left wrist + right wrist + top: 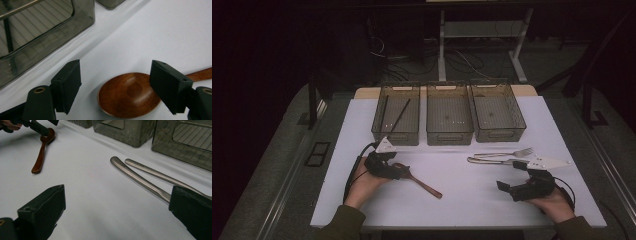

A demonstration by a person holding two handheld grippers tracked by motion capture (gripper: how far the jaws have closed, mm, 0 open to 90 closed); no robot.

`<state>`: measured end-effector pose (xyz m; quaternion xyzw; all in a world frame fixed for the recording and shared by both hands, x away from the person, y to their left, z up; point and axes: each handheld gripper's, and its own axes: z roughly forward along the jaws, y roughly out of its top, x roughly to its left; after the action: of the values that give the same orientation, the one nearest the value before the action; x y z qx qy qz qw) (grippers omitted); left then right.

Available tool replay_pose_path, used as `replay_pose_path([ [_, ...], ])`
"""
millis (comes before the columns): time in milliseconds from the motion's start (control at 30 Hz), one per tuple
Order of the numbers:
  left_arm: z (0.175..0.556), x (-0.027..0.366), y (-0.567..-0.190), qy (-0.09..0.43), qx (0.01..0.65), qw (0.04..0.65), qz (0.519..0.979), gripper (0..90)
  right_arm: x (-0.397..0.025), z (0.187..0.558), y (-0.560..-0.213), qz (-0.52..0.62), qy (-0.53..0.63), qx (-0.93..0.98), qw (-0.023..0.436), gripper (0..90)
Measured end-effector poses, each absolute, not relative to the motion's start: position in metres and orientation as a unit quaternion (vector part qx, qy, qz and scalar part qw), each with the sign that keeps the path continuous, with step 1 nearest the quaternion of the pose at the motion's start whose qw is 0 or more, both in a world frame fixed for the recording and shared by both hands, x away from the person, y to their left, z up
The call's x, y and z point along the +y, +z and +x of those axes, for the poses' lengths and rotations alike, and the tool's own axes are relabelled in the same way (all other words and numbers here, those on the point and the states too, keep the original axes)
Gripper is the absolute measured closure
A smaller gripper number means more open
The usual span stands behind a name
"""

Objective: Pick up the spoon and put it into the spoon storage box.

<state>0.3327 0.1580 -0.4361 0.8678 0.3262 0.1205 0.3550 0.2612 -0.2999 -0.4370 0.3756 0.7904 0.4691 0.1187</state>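
Wooden spoon (128,95) bowl between wide-open left gripper (125,85) jaws; its rounded bowl may slip out on closing; right gripper (115,215) gapes wide, empty, near two metal handles (140,176)

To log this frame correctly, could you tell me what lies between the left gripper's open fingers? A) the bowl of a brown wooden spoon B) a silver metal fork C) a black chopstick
A: in the left gripper view, the brown wooden spoon has its bowl on the white table between the left gripper's open fingers.

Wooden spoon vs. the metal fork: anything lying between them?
Nothing: high view shows bare white table between the wooden spoon and the metal fork.
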Motion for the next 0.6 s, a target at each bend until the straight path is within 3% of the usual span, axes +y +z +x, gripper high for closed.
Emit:
replay_pose_path([
  [600,0.3308,0.1605,-0.4408,0.097,0.31,0.33,0.886,28.8,-0.2998,0.2605,-0.4367,0.374,0.47,0.791,0.118,0.4],
])
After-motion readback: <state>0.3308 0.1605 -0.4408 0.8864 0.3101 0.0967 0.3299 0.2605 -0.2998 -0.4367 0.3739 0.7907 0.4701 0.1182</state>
